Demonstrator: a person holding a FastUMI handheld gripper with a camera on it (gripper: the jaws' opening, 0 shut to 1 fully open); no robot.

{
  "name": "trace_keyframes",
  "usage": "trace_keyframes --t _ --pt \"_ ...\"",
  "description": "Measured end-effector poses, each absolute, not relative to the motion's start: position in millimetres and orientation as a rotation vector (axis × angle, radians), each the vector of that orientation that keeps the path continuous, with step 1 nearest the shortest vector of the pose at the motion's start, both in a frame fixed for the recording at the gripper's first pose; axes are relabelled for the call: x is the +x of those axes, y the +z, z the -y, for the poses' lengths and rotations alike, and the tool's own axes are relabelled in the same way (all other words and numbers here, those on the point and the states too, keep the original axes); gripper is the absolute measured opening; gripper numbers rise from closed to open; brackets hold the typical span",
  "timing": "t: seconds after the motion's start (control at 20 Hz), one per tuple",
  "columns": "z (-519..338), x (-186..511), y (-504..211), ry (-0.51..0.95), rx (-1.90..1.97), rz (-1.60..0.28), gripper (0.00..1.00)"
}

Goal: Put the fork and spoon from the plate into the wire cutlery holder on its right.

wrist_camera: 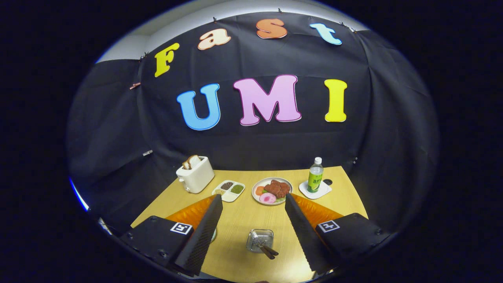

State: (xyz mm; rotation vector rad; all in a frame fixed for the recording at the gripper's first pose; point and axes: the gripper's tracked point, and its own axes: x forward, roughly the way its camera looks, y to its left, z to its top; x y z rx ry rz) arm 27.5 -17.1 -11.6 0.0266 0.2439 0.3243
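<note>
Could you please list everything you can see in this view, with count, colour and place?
wire cutlery holder: one, silvery, on the table between the fingers, dark-handled utensils sticking out of it.
plate of food: one, white, beyond the fingertips.
divided dish: one, white, left of the plate of food, with dark and green fillings.
toaster: one, cream, far left, bread in its slot.
bottle: one, green with a white cap, standing on a white coaster at the far right.
table: one, light wood.
hand-held gripper: one, fingers spread wide, holding nothing.
</note>
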Motion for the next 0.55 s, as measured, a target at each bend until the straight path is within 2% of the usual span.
trace_keyframes --t 0.55 --pt "13 22 25 0.412 0.057 -0.088 0.99"
